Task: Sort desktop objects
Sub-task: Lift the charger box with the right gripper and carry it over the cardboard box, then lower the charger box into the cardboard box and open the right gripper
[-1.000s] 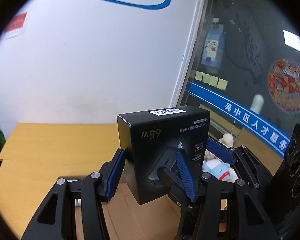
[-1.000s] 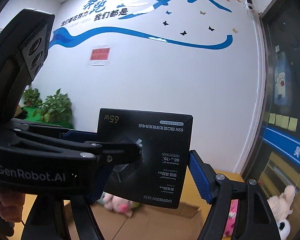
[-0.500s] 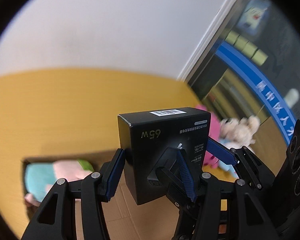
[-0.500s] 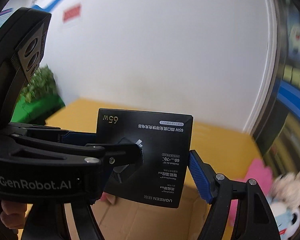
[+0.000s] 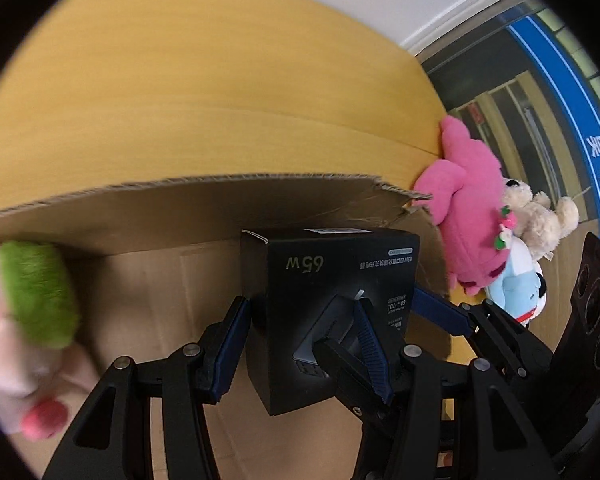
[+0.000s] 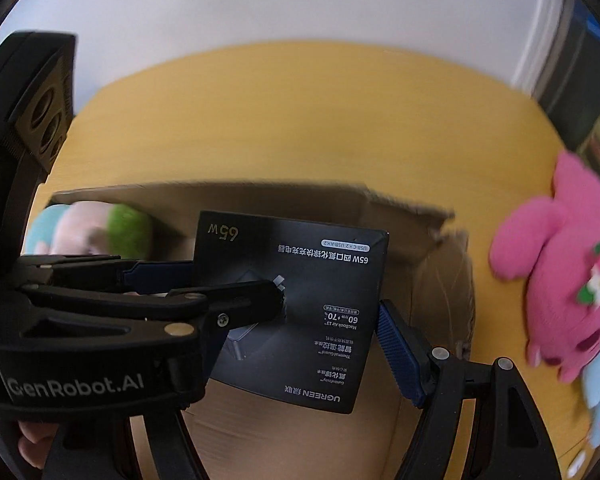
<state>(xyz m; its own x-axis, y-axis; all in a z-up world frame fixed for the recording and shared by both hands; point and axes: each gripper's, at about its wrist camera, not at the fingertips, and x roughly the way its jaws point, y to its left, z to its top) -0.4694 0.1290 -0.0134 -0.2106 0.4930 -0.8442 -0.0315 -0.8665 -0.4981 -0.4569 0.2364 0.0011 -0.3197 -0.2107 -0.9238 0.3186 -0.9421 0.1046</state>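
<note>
Left wrist view: black charger box [image 5: 328,280] is clamped by both tongs at once. Left gripper [image 5: 300,344] has its blue pads closed on the box's two narrow sides, one pad on the left face, the other across the printed front corner. Right gripper [image 6: 284,320] grips the same box across its width; right blue pad [image 6: 398,348] presses the box's right edge, the other pad is mostly hidden behind the left tool's black frame.

Box is held tilted, "65W" print upside down, barcode label on its top face. It hangs over the open cardboard carton [image 5: 148,216], not touching the floor of it as far as I can tell.

Carton sits on the yellow desk [image 5: 220,80], near its right edge. Inside the carton, far-left corner: pale plush toy with a green patch [image 5: 36,292], blurred. Outside the carton, against its torn right wall and at the desk's right edge: pink plush [image 5: 464,200], beige plush bear [image 5: 540,220] just behind it, blue-and-white plush [image 5: 520,288] below. A fingertip shows at the bottom left of the right wrist view.
</note>
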